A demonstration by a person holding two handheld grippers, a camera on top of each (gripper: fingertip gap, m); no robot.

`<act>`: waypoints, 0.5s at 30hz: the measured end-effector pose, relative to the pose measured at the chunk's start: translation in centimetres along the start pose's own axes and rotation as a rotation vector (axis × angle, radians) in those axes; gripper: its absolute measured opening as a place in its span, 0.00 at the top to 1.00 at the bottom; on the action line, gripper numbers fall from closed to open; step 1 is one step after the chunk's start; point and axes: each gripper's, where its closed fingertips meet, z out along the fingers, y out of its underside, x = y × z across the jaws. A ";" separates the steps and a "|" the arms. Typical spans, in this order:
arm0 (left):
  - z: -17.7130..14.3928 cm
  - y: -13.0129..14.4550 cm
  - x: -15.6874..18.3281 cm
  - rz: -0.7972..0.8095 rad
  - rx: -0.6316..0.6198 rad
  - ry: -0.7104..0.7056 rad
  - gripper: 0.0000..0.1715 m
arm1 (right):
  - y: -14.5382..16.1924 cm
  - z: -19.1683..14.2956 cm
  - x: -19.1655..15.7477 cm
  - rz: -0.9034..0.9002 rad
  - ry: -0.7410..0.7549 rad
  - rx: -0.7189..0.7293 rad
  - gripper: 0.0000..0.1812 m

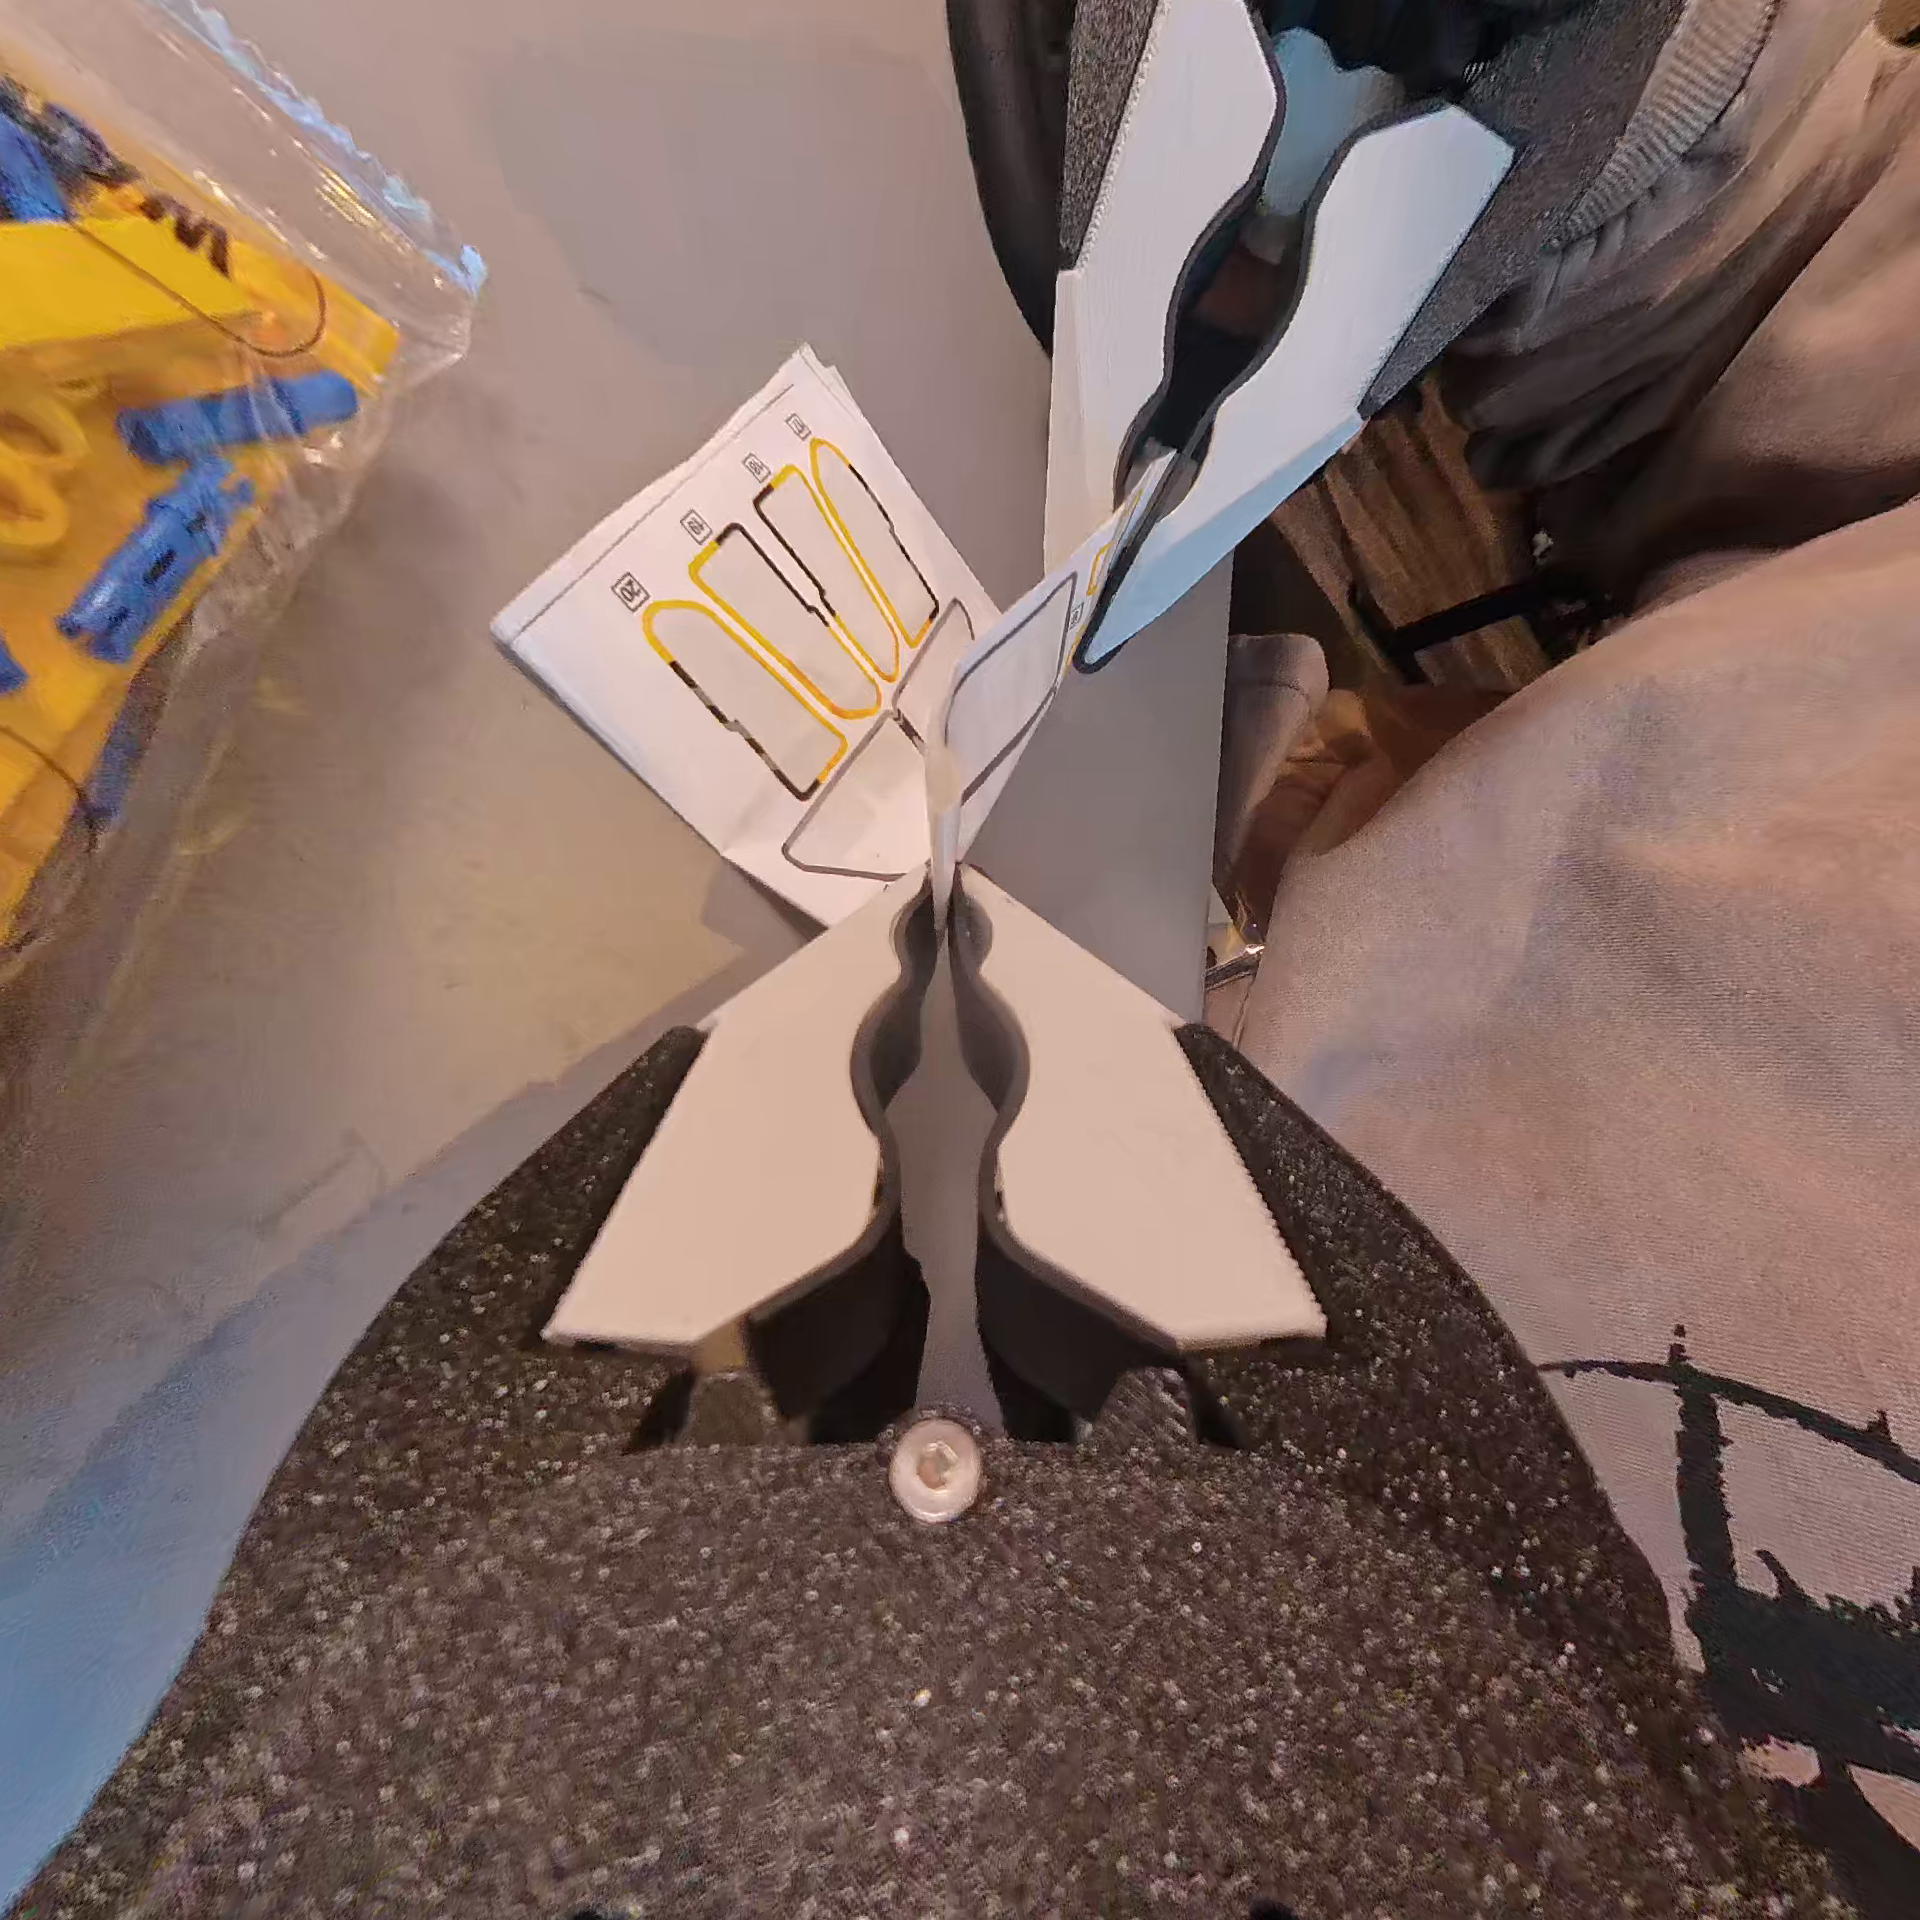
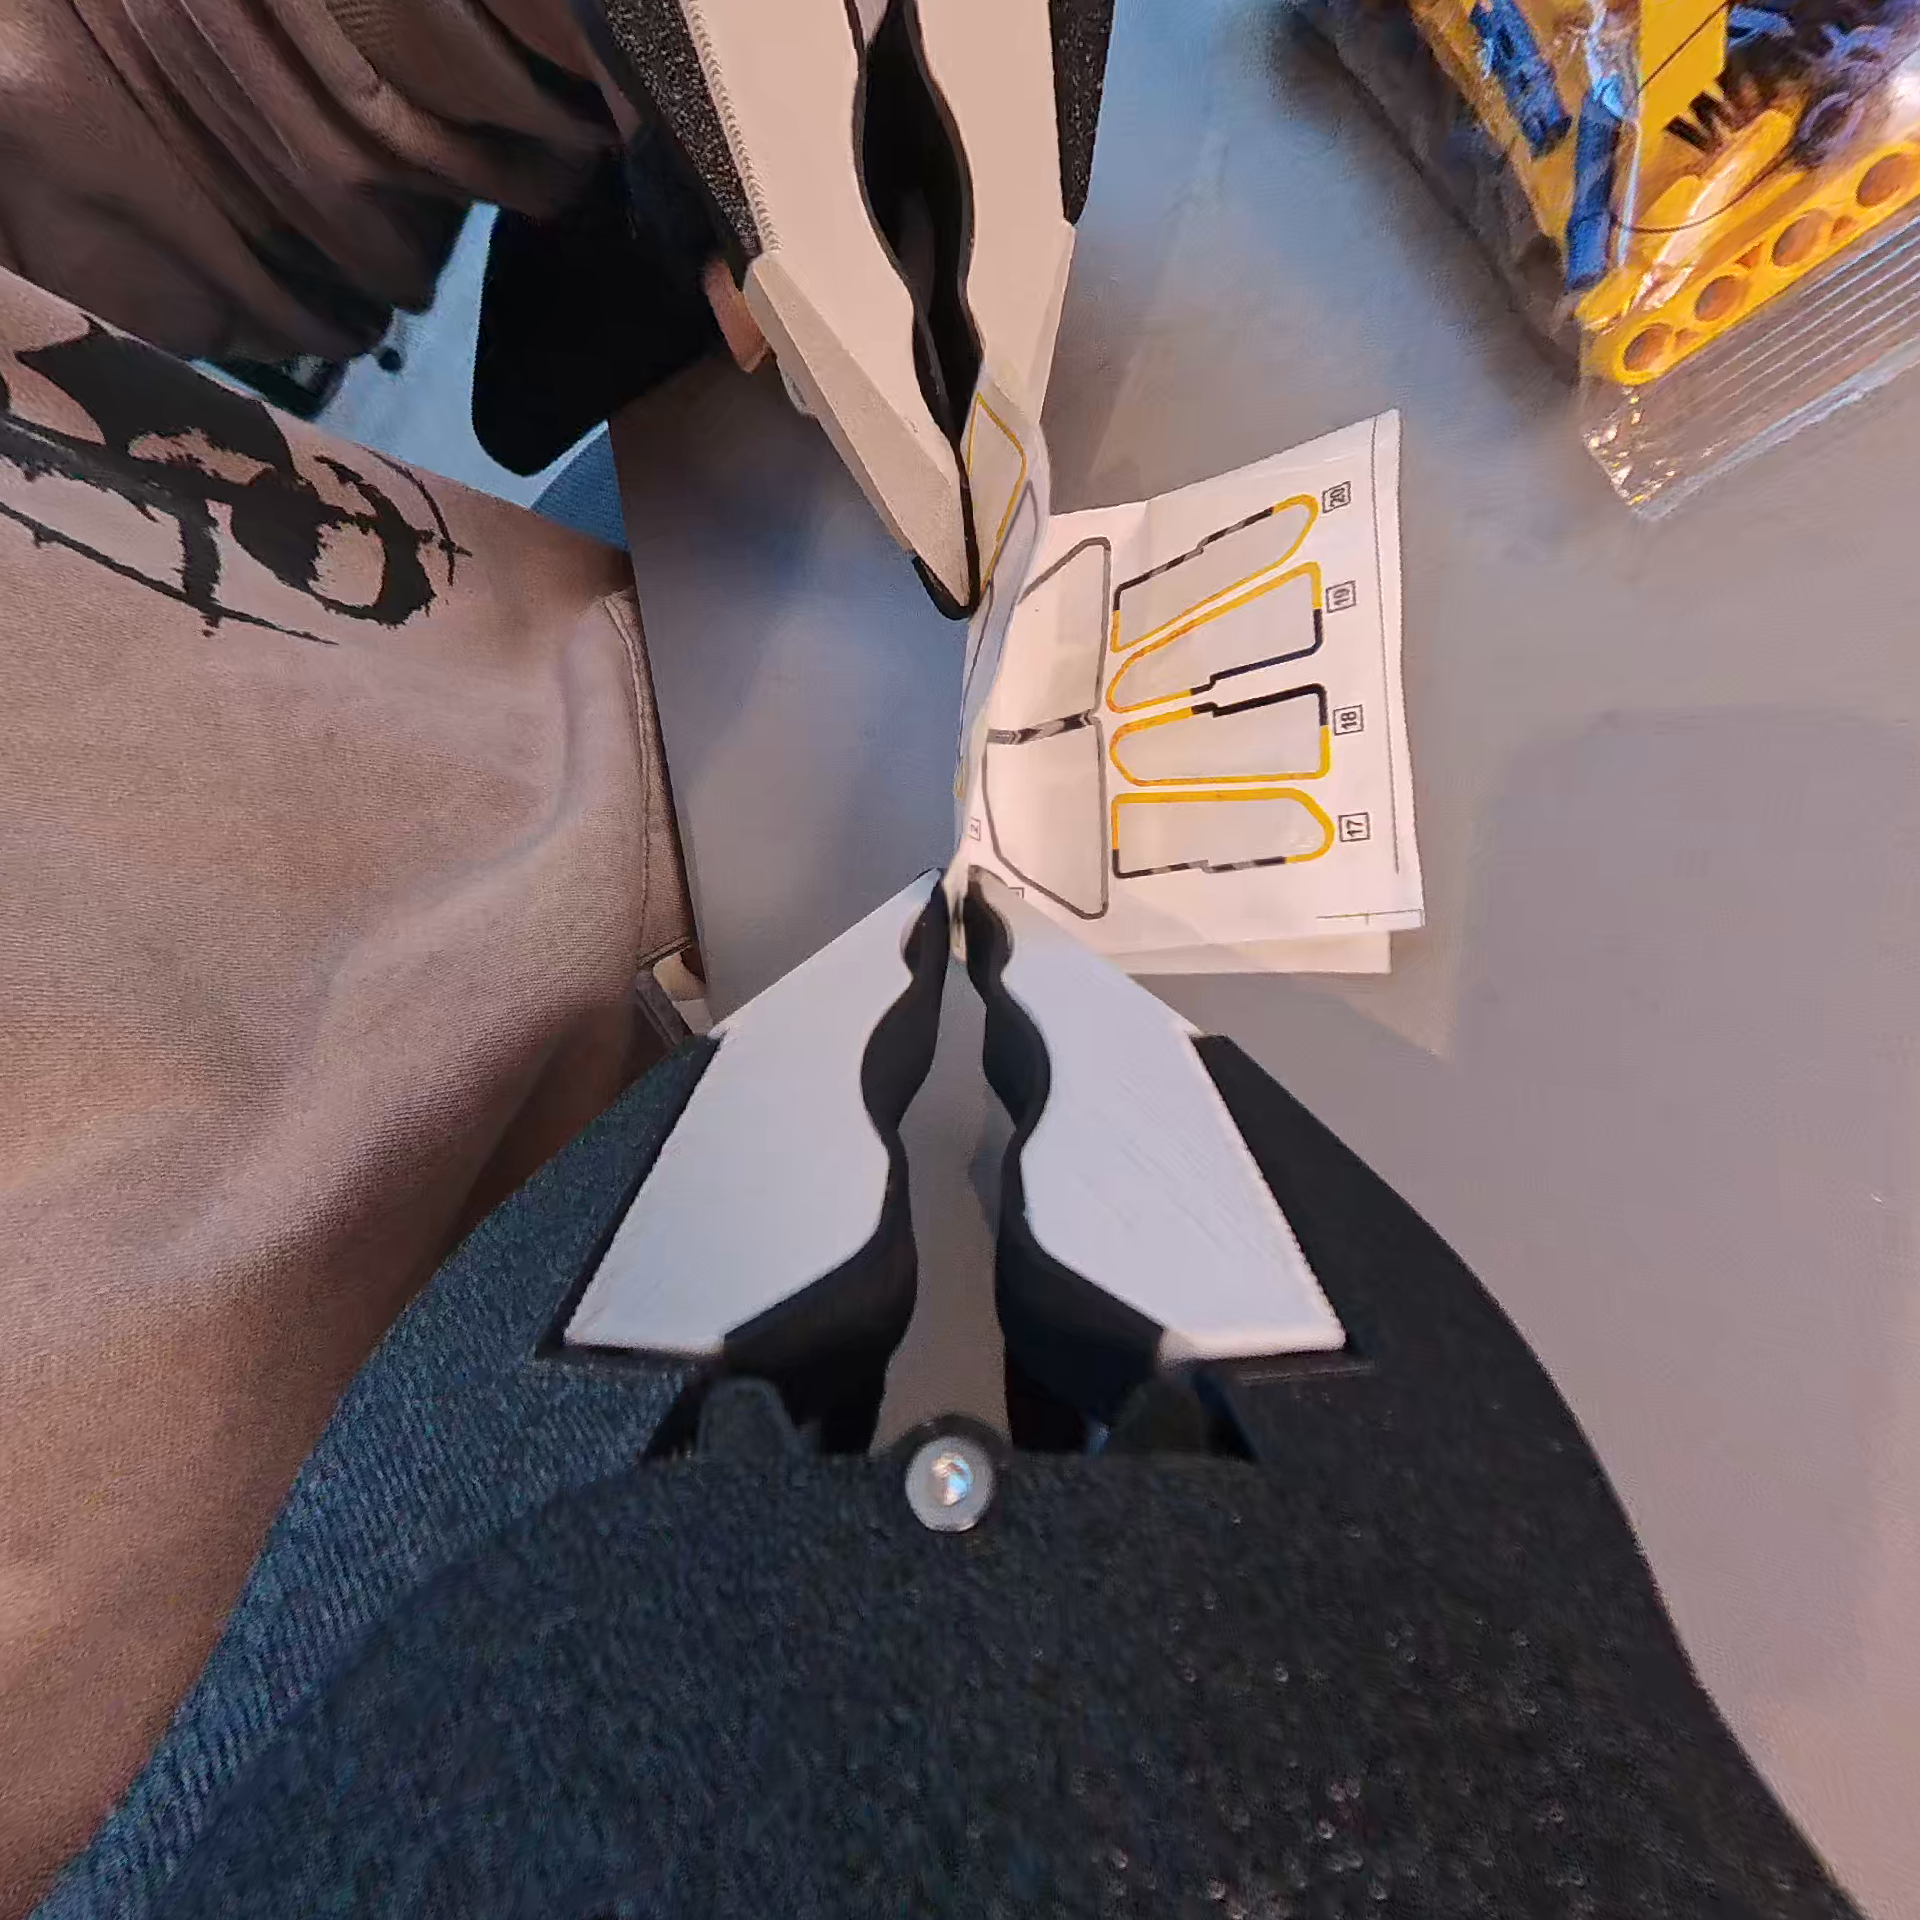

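Grey table (image 1: pixel 436 935) under warm light, its near edge against a person's beige sweatshirt (image 1: pixel 1558 1039) printed with a black design. On the table, a white sticker sheet (image 1: pixel 748 644) with yellow-and-black outlined shapes, lying near that edge, its nearest part lifted and curled up off the surface. Left gripper (image 1: pixel 943 914) clenched on the lifted edge of the sheet, white fingers (image 1: pixel 790 1122) pressed together at the tips with the paper pinched between. Right gripper (image 2: pixel 958 899) likewise clenched on the same raised edge, at another spot along it. Seen from the right wrist view, the left gripper (image 2: pixel 971 582) coming in from above with the curled strip between its tips; seen from the left wrist view, the right gripper (image 1: pixel 1107 623) reaching in from the upper right onto the raised flap. Flat remainder of the sheet (image 2: pixel 1226 727) resting on the table (image 2: pixel 1558 1039). Well apart toward the far corner, a clear plastic bag (image 1: pixel 208 364) of yellow and blue building-toy parts, also visible at the top right of the right wrist view (image 2: pixel 1704 208). Sweatshirt (image 2: pixel 312 883) filling the left of that view.
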 end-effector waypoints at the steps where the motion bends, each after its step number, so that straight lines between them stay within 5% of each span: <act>1: 0.0 0.0 0.0 -0.003 -0.018 0.005 1.00 | 0.0 -0.1 0.2 -0.022 0.018 0.000 0.96; 8: -0.2 -1.1 1.1 -0.049 0.010 0.128 1.00 | -0.9 0.3 0.8 -0.441 0.189 -0.027 0.75; 10: -0.6 -1.6 1.7 -0.077 0.051 0.182 1.00 | -0.8 0.6 1.2 -0.554 0.254 -0.046 0.81; 12: -1.0 -1.7 2.2 -0.088 0.084 0.222 1.00 | -0.8 0.6 1.3 -0.583 0.280 -0.040 0.97; 15: -1.5 -1.8 2.3 0.013 0.110 0.186 0.97 | -0.8 0.4 1.0 -0.480 0.196 -0.029 1.00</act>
